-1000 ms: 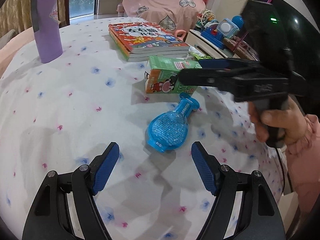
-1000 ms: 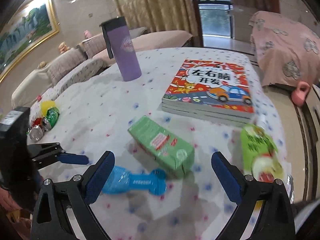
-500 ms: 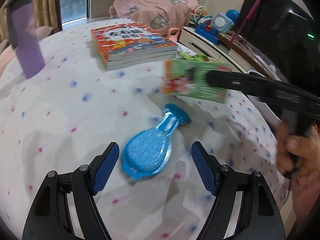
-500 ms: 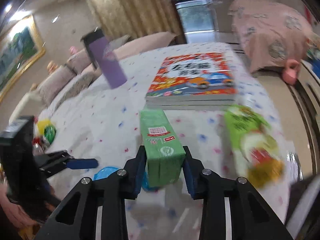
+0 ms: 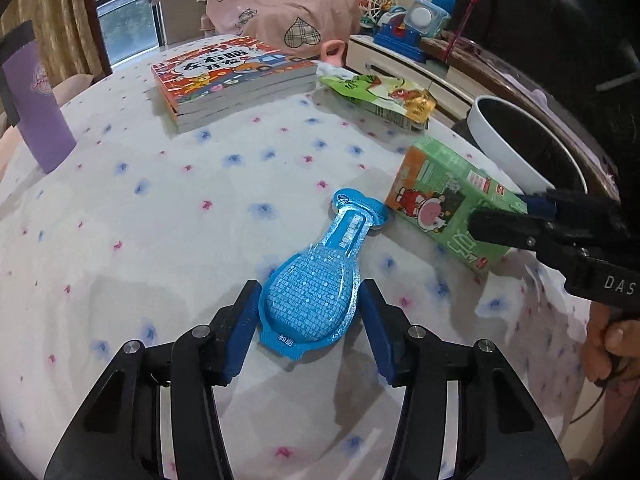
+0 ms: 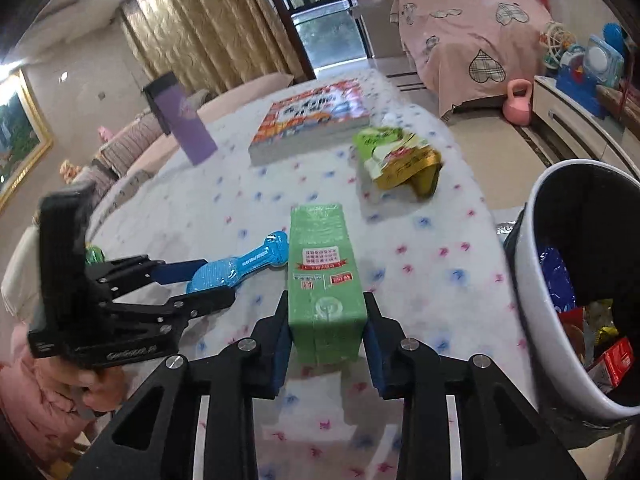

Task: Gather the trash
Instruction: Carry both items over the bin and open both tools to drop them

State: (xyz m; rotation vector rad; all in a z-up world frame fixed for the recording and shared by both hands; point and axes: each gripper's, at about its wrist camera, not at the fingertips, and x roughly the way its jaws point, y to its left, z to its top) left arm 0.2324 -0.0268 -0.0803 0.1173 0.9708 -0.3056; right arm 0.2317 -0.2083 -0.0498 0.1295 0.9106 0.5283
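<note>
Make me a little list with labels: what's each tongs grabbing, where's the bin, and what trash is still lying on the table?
left tongs: closed around the blue bottle-shaped packet, which rests on the tablecloth
right tongs: clamped on the green carton
bin: white, beside the table on the right, wrappers already inside
trash still lying: green and gold snack bag, near the books
not trash: purple cup, standing upright

left wrist: low, close over table [image 5: 168, 208] | right wrist: same, facing across | shared: blue packet [image 5: 316, 296]
</note>
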